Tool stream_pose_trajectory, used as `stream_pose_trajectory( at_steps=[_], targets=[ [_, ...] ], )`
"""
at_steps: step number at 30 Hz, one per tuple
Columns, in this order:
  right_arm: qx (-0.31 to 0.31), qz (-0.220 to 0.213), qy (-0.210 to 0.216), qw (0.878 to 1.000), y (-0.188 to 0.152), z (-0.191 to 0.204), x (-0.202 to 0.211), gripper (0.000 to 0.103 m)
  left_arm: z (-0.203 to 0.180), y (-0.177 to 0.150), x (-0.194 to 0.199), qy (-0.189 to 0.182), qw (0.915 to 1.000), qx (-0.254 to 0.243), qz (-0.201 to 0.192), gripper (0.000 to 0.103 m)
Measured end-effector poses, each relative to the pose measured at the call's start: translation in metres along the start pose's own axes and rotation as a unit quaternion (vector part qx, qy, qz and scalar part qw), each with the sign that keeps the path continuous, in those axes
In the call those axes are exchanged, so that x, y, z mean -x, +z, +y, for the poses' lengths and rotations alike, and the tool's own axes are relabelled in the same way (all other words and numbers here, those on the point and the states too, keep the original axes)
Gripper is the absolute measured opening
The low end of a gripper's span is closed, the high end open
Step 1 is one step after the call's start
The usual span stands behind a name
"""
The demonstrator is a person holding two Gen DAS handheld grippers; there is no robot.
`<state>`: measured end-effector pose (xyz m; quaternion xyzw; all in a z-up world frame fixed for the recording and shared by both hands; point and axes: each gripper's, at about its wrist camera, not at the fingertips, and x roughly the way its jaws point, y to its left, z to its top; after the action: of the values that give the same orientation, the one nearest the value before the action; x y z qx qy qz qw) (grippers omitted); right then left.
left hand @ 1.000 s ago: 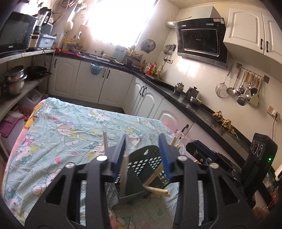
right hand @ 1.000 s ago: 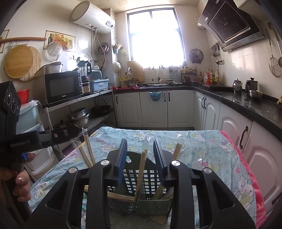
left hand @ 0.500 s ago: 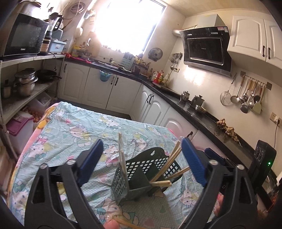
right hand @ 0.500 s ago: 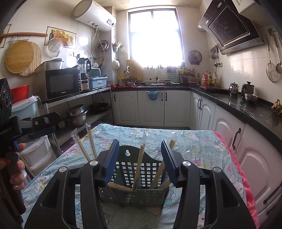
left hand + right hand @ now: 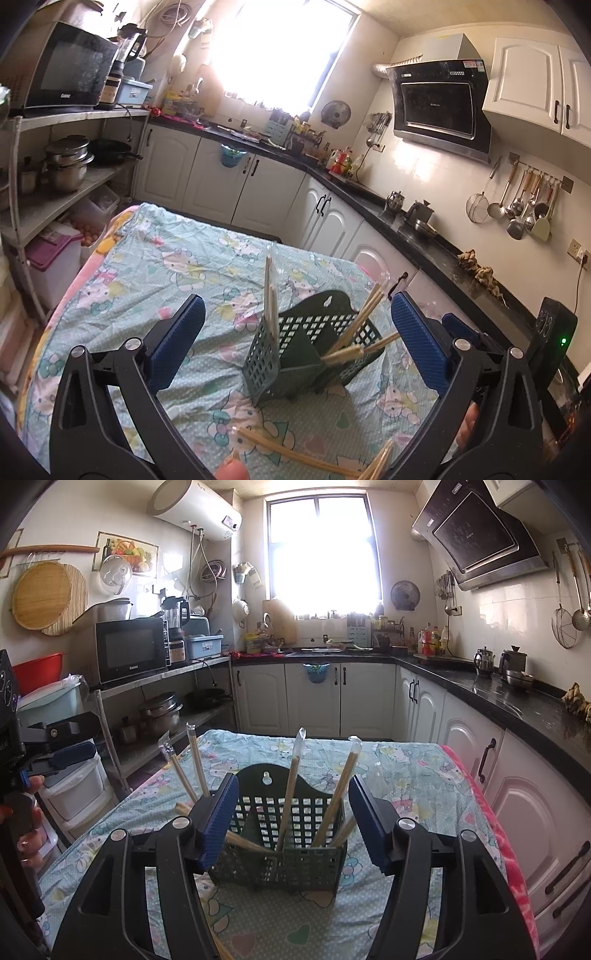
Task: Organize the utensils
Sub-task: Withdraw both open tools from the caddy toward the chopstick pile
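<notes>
Left gripper (image 5: 295, 345): blue pads (image 5: 176, 345) spread wide apart, nothing between them. It hangs above the table, looking down at the dark green utensil basket (image 5: 295, 354), which sits in the gap between the fingers in this view but is not touched.

Right gripper (image 5: 291, 818): pads (image 5: 218, 821) also apart and holding nothing. They flank the basket (image 5: 280, 853) on both sides (contact with the walls can't be told from this angle).

Basket stands upright on the patterned tablecloth (image 5: 166, 273), hanging-hole back plate on the far side in the right wrist view. It is a perforated plastic caddy with an inner divider.

Wrapped chopsticks (image 5: 290, 786) stand in it, leaning at different angles. In the right wrist view, one stick is near centre, another (image 5: 338, 794) tilts right, and two (image 5: 194, 760) lean out to the left past the left pad. In the left wrist view, one bundle (image 5: 269, 299) stands nearly upright at the basket's near-left corner and the others (image 5: 356, 321) fan out to the right.

More loose chopsticks (image 5: 295, 452) lie flat on the cloth at the bottom of the left wrist view, just in front of the basket, apart from it.

The left gripper's body (image 5: 44, 738) shows at the left edge of the right wrist view, with fingers of the person's hand (image 5: 27, 830) on the handle.

Background: white kitchen cabinets (image 5: 314, 698), black countertop (image 5: 517, 705), microwave (image 5: 129, 650) on a shelf.
</notes>
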<state>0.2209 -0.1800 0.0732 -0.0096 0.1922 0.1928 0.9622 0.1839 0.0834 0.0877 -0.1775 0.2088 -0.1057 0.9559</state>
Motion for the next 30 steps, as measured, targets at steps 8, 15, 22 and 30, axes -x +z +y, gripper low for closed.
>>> stream_pose_trajectory(
  at_steps=[8, 15, 22, 30],
  targets=[
    [0.01, 0.017, 0.005, 1.0, -0.011, 0.005, 0.011, 0.064, 0.006, -0.02, 0.007, 0.008, 0.9998, 0.002, 0.018, 0.093],
    [0.011, 0.029, 0.006, 0.999, -0.019, 0.007, 0.021, 0.065, 0.007, -0.035, 0.014, 0.008, 0.9996, 0.007, 0.027, 0.093],
    [0.014, 0.047, 0.002, 0.999, -0.034, 0.007, 0.029, 0.065, 0.006, -0.051, 0.014, 0.008, 0.9989, 0.008, 0.046, 0.093],
    [0.009, 0.072, -0.005, 0.997, -0.053, 0.005, 0.038, 0.065, 0.01, -0.071, 0.013, 0.013, 0.9975, 0.014, 0.068, 0.093]
  ],
)
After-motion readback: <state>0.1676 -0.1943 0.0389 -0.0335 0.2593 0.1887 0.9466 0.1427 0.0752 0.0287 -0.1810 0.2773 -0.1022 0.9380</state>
